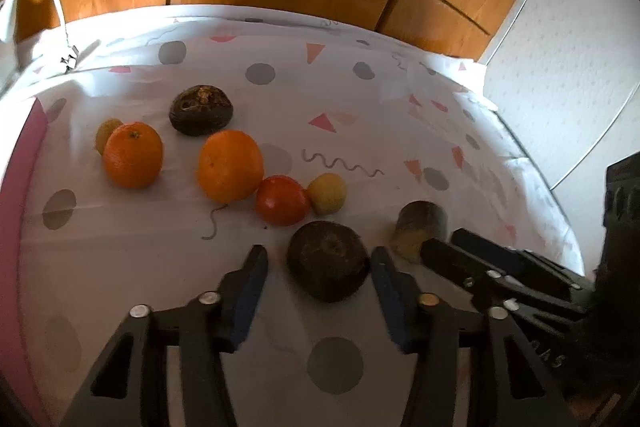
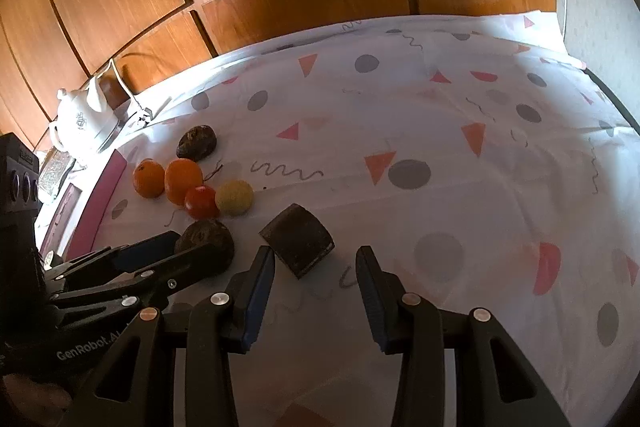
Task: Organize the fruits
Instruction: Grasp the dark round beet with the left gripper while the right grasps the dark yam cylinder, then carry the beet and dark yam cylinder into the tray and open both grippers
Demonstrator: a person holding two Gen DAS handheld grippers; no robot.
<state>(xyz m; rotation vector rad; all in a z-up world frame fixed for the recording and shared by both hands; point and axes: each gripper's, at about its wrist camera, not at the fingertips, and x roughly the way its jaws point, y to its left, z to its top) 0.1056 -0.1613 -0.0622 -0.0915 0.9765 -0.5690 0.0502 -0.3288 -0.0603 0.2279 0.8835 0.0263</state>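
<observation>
Two grippers work side by side on patterned cloth (image 1: 360,115). Left gripper (image 1: 320,263) wide open, straddling dark round fruit (image 1: 328,261), nothing gripped yet. Right gripper (image 2: 316,263) open, empty, lined up behind cut dark piece (image 2: 298,239). Oranges (image 1: 230,165), tomato (image 1: 282,201) clustered beyond, likely sorted by kind.

Two oranges (image 1: 133,155) (image 1: 230,165), one tomato (image 1: 282,201), two yellow fruits (image 1: 327,193) (image 1: 105,133), two dark round fruits (image 1: 328,261) (image 1: 201,111), one cut piece (image 1: 418,227).

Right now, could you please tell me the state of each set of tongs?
Left tongs: open, straddling the dark round fruit, not clamped.
Right tongs: open, empty.
</observation>
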